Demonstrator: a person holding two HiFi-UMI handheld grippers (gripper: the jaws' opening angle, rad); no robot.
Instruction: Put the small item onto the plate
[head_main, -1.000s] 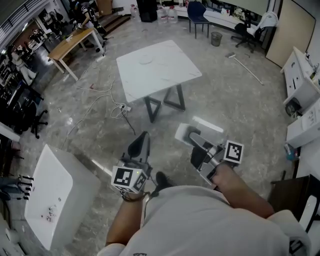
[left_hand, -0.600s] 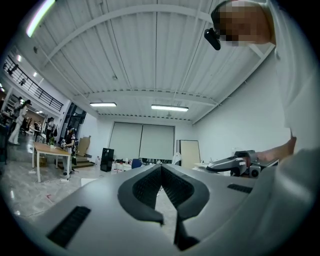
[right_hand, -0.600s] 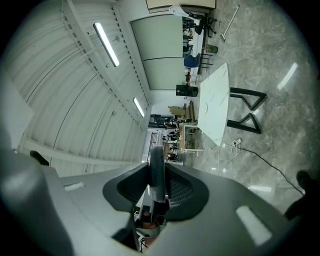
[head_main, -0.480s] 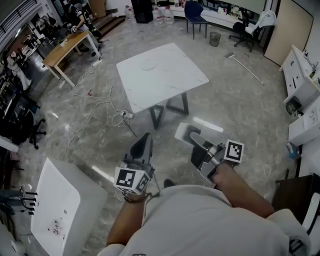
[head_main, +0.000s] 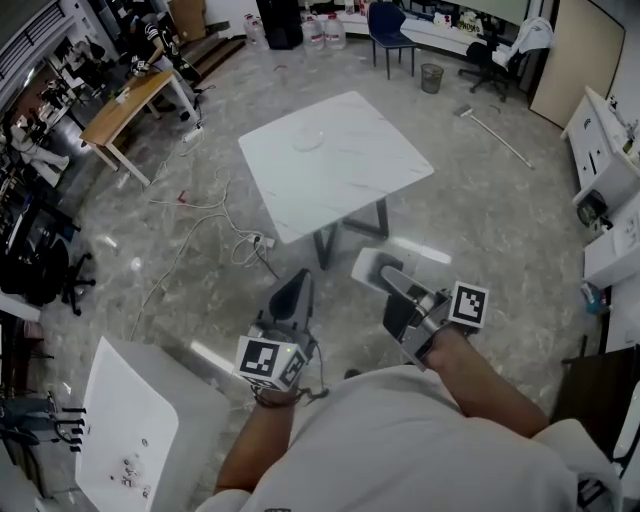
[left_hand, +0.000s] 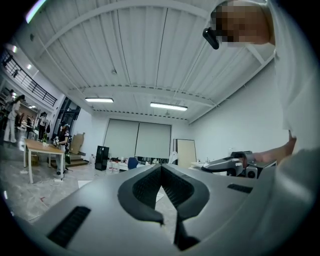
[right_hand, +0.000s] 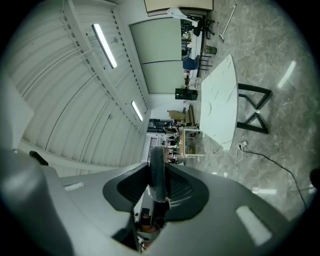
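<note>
Right gripper view: your R gripper (right_hand: 158, 167) pinches a thin grey item (right_hand: 156, 181); L gripper (left_hand: 161, 170) closed, empty; plate (head_main: 308, 141) by far-left edge of table (head_main: 372, 166).

Two grippers (head_main: 297, 282) (head_main: 372, 268), one plate (head_main: 308, 141), one item (right_hand: 157, 170)

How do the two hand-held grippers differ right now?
The left gripper has jaws shut together, empty; the right gripper clamps a thin dark item. The left gripper is held level; the right gripper is rolled onto its side. Both are grey and carry marker cubes.
</note>
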